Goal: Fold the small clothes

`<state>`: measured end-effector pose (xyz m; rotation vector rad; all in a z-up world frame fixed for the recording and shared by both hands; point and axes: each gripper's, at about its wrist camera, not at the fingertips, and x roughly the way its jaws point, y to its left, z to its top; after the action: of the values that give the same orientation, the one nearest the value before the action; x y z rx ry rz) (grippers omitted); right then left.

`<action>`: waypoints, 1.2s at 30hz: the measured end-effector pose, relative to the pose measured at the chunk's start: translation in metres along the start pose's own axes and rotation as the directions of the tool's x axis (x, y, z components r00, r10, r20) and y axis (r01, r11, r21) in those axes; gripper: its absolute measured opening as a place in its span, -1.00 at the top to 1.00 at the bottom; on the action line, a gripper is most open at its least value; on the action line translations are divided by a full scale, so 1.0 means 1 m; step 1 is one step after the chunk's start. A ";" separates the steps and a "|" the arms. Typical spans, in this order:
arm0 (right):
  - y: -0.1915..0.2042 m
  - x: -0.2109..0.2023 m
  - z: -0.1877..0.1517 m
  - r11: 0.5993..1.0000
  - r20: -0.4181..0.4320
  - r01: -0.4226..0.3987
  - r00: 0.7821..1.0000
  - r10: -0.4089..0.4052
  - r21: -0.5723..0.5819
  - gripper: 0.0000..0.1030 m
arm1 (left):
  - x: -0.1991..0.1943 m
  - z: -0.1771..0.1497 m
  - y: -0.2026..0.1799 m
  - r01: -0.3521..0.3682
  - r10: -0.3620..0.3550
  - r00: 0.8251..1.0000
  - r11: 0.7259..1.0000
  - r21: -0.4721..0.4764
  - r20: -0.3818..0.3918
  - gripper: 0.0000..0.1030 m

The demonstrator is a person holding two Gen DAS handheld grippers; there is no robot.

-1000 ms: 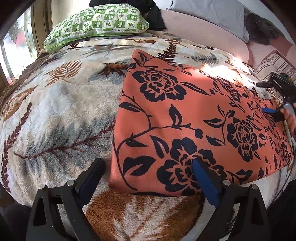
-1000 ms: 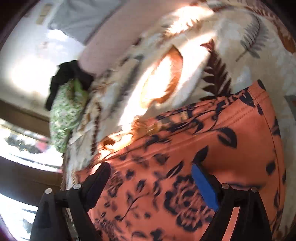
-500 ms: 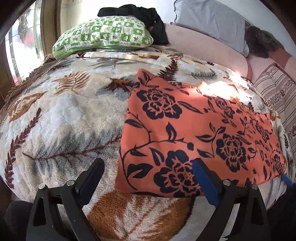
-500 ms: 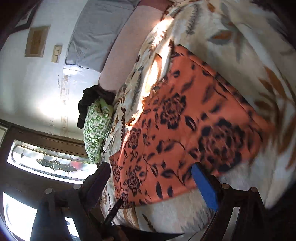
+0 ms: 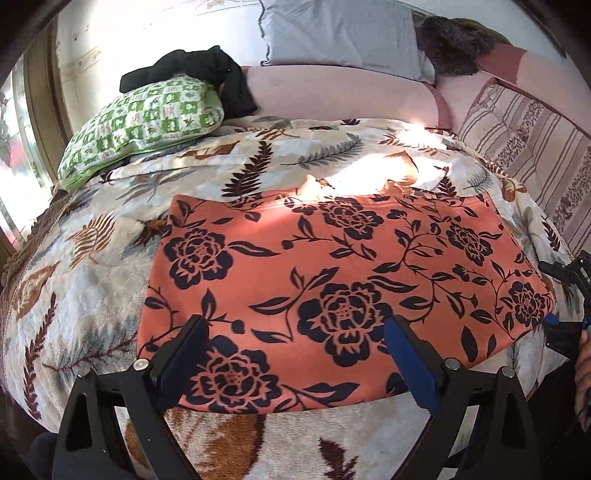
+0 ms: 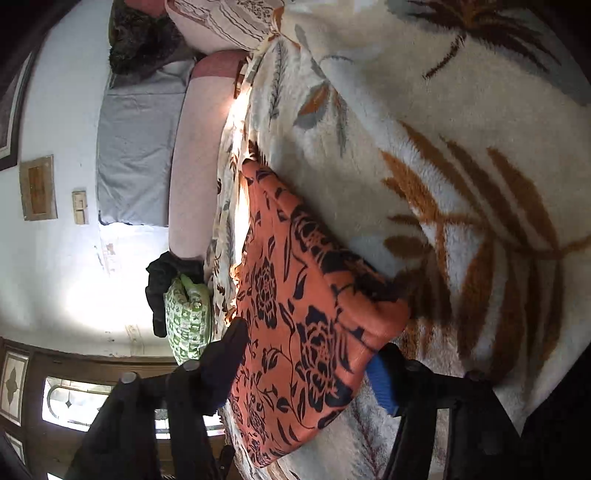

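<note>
An orange cloth with a black flower print [image 5: 332,280] lies spread flat on the leaf-patterned blanket [image 5: 92,258] of a bed. My left gripper [image 5: 291,354] is open and empty, its fingers over the cloth's near edge. My right gripper [image 6: 306,365] is open with its jaws on either side of the cloth's right near corner [image 6: 314,350], the view rolled sideways. The right gripper also shows at the right edge of the left wrist view [image 5: 565,299], beside that corner.
A green checked pillow [image 5: 140,122] with a black garment [image 5: 199,70] on it lies at the back left. A grey pillow [image 5: 340,33] and a pink bolster [image 5: 343,92] line the headboard side. A striped cushion [image 5: 528,147] is at the right. A window is at the left.
My left gripper has pulled back and swung right, so the whole cloth now shows. My right gripper has moved from over the cloth down to its right near corner and rolled sideways.
</note>
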<state>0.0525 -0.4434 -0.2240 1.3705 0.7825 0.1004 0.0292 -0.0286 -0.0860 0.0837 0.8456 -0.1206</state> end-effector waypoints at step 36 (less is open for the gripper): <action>0.169 0.217 -0.323 0.366 -0.179 0.011 0.858 -0.481 -0.930 0.55 | -0.046 -0.079 0.253 -0.052 0.074 0.997 0.778 -0.626 0.010 -0.94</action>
<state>0.0996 -0.0264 -0.1648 0.0988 1.0706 0.5343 -0.0241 0.2348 -0.0974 -0.5222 0.8113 0.2300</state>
